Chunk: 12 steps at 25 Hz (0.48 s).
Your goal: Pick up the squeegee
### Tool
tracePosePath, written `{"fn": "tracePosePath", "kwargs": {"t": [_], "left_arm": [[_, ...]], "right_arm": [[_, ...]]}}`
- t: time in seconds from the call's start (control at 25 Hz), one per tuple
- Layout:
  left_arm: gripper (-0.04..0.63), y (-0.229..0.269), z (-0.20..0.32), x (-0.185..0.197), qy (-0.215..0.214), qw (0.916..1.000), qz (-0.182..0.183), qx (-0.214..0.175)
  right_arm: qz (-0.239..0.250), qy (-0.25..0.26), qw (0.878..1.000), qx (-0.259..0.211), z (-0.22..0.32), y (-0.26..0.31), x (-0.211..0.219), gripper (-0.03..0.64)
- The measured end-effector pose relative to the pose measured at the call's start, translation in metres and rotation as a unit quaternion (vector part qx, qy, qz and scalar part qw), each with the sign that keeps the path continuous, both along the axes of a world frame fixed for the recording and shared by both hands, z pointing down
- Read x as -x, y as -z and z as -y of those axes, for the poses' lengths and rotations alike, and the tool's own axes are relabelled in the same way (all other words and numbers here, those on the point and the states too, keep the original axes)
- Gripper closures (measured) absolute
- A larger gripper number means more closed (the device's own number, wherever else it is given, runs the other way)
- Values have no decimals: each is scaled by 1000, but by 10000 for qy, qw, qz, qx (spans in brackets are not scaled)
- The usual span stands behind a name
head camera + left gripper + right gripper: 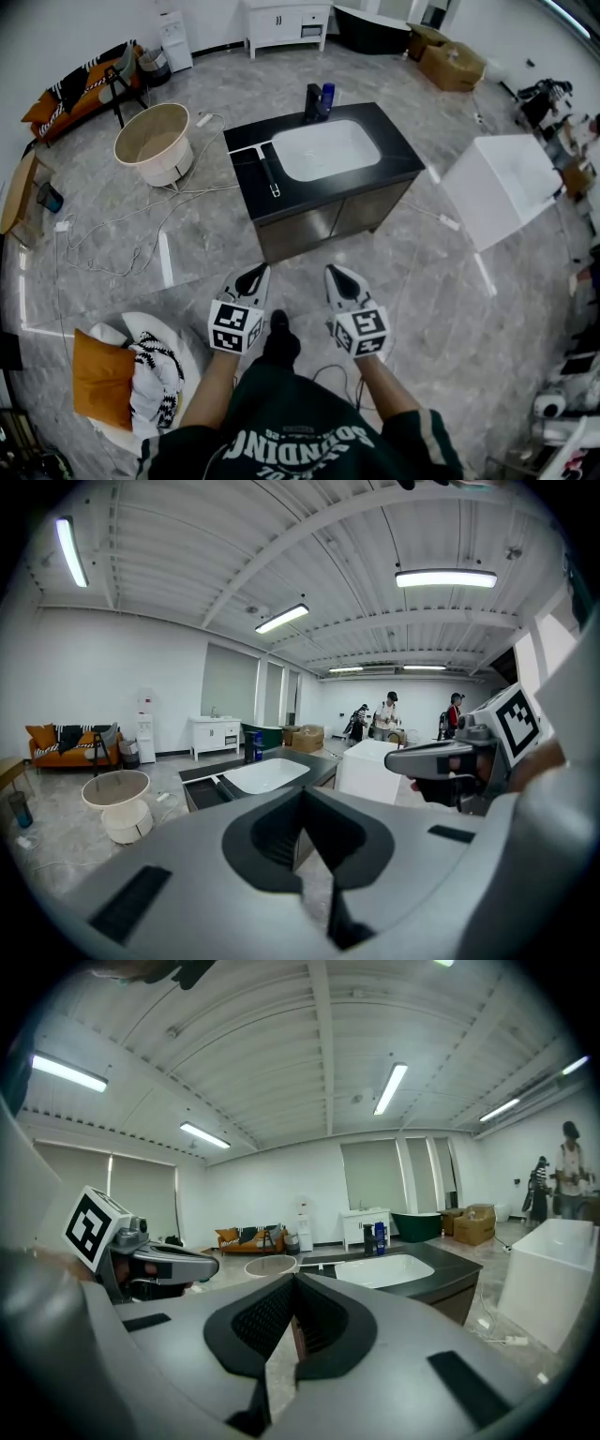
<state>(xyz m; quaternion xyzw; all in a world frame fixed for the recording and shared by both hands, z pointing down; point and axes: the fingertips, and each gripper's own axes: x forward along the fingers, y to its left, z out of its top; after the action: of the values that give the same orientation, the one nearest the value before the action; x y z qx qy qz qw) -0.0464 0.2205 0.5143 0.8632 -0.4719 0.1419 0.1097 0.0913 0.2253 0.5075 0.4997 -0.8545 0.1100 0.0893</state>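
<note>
The squeegee (267, 170), with a dark handle and a pale blade, lies on the left end of the black vanity counter (397, 159), beside the white sink (324, 150). In the left gripper view the squeegee (221, 787) lies far ahead on that counter. My left gripper (251, 278) and right gripper (342, 281) hang side by side over the floor, well short of the counter's front. Both point toward it. The left gripper (302, 795) is shut with nothing between its jaws. The right gripper (293, 1282) also has its jaws together and holds nothing.
Two dark bottles (320, 99) stand at the counter's back edge. A round beige tub (155, 142) sits to the left, a white square basin (502, 187) to the right. Cables (122, 246) trail over the floor. A basket with an orange cushion (101, 377) lies near left.
</note>
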Motion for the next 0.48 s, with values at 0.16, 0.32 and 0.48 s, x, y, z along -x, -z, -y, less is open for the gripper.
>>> {"fn": "tracePosePath", "kwargs": {"t": [0.16, 0.32, 0.48], "left_arm": [[594, -7, 53, 8, 6, 9999, -2, 102], [594, -7, 108, 15, -22, 9998, -6, 213], [594, -10, 153, 22, -76, 9995, 55, 289]], "right_arm": [[-11, 44, 10000, 65, 55, -3, 11, 617], [-11, 3, 9999, 166, 111, -1, 18, 617], [26, -67, 9998, 190, 160, 1, 23, 617]]}}
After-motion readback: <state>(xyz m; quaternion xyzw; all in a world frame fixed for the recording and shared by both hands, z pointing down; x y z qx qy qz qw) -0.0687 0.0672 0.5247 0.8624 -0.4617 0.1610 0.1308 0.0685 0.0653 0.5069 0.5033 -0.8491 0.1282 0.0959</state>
